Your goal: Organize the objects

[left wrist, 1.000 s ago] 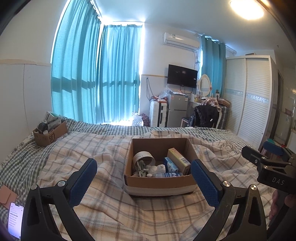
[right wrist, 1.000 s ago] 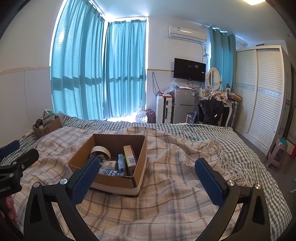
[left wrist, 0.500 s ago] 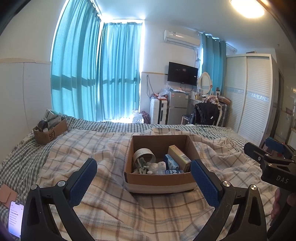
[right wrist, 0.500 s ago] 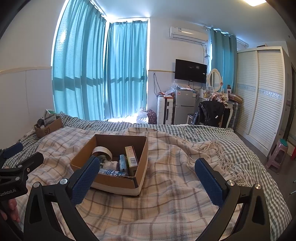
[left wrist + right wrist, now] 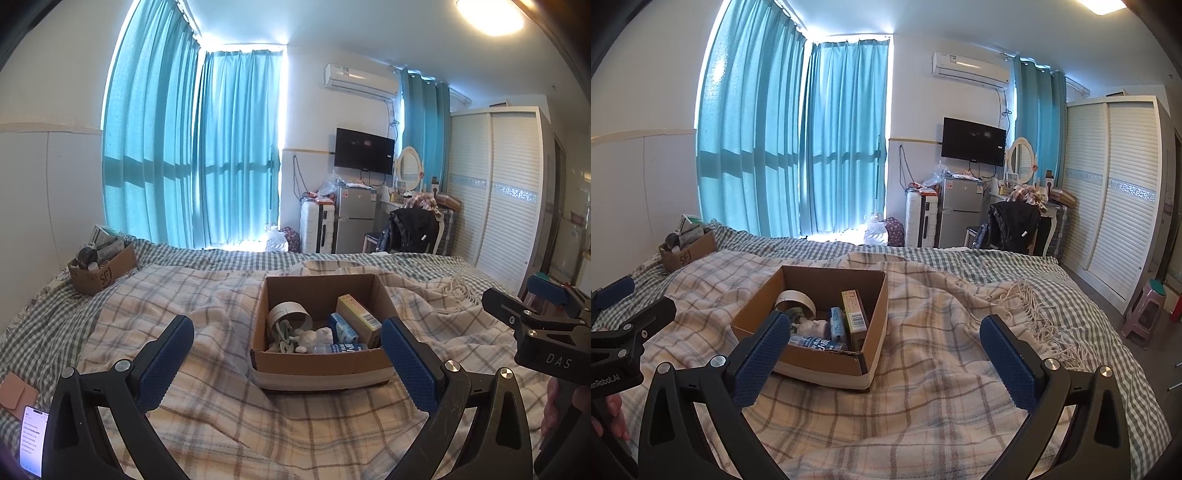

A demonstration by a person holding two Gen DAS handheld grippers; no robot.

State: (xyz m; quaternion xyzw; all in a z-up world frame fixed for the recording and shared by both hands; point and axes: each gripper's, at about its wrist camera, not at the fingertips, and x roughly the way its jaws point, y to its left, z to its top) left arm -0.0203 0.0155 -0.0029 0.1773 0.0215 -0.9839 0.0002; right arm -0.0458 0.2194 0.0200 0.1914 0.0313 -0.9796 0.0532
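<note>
An open cardboard box sits on the plaid blanket in the middle of the bed; it also shows in the right wrist view. Inside lie a tape roll, a yellow carton, a small blue pack, a lying bottle and white bits. My left gripper is open and empty, just in front of the box. My right gripper is open and empty, to the right of the box.
A second small cardboard box full of items stands at the far left of the bed. A phone and a brown wallet lie at the near left. A stool, wardrobe and desk stand beyond the bed on the right.
Both grippers have moved slightly closer to the box and tilted down a little. Their jaws stay open.
</note>
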